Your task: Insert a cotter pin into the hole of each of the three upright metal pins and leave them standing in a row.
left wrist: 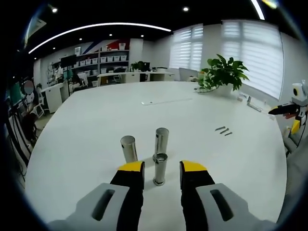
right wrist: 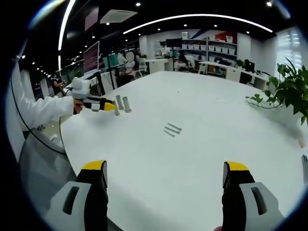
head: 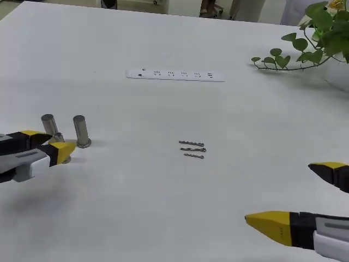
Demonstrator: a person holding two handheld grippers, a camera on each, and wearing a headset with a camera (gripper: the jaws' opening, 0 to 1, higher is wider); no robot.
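big white table point(head: 136, 202) | white power strip point(head: 175, 75) lying flat toward the far side | leafy green plant point(head: 313, 35) at the far right corner, vines trailing onto the tabletop

Table point(head: 163, 207): white, plain, matt top, broad, with a rounded edge in the gripper views
Metal pins: three short steel cylinders, all upright, grouped at the left side, close together
Back left pin point(left wrist: 128, 148): stands beside the back right pin point(left wrist: 161, 141), a small gap between them
Front pin point(left wrist: 160, 168): just in front of the back right pin
Cotter pins: three, lying flat near the middle, side by side and roughly parallel; far one point(head: 192, 143), middle one point(head: 193, 149), near one point(head: 194, 156); well apart from the metal pins
Power strip point(head: 175, 75): white, flat, lying crosswise farther back
Plant point(head: 319, 27): green, at the far right, one leafy stem trailing low over the top
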